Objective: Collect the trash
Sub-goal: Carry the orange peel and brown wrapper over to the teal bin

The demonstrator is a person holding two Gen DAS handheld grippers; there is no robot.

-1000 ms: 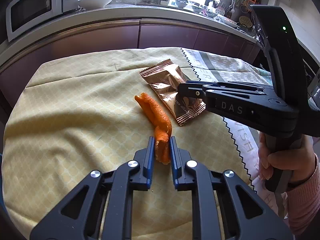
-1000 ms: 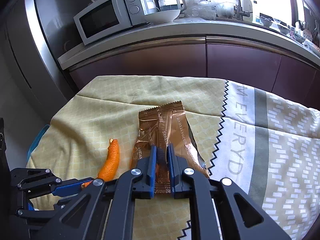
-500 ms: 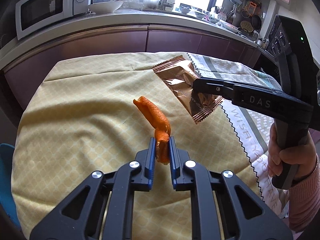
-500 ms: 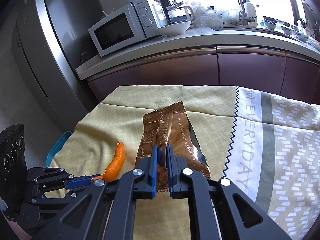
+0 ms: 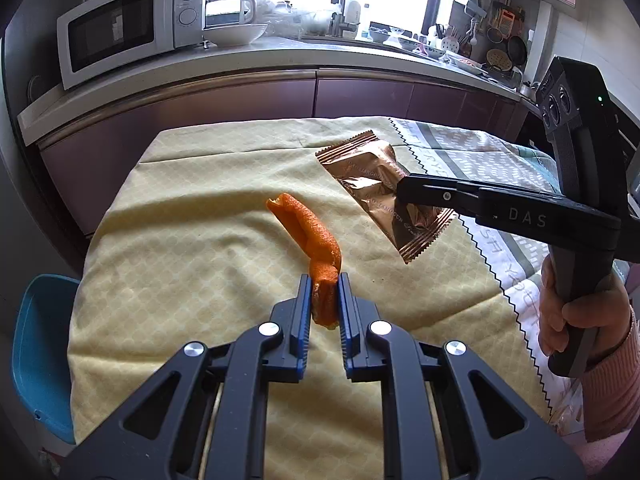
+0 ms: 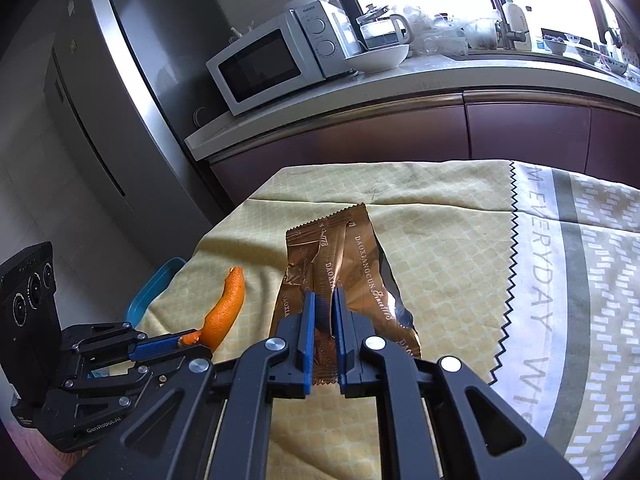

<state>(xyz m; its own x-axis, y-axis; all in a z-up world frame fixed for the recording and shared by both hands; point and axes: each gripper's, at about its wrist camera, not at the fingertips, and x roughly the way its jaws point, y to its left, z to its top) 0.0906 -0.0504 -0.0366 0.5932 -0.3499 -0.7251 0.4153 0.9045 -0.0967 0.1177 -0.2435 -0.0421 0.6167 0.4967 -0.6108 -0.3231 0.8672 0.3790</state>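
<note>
Above the yellow-clothed table point(image 5: 180, 280), toward its middle, both pieces of trash are hanging clear of the cloth. Left tongs point(image 5: 323, 300) are pinching the lower end of a curled, bright orange peel point(image 5: 310, 232), its strip arching up and away. Right tongs point(image 6: 322, 312) are clamping a crinkled, shiny copper-brown snack wrapper point(image 6: 340, 248) with crimped ends and a torn side, nearer the cloth's grey-striped half.

Both hand-held grippers point(image 5: 324, 296) point(image 6: 324, 312) clamped, angled downward.
</note>
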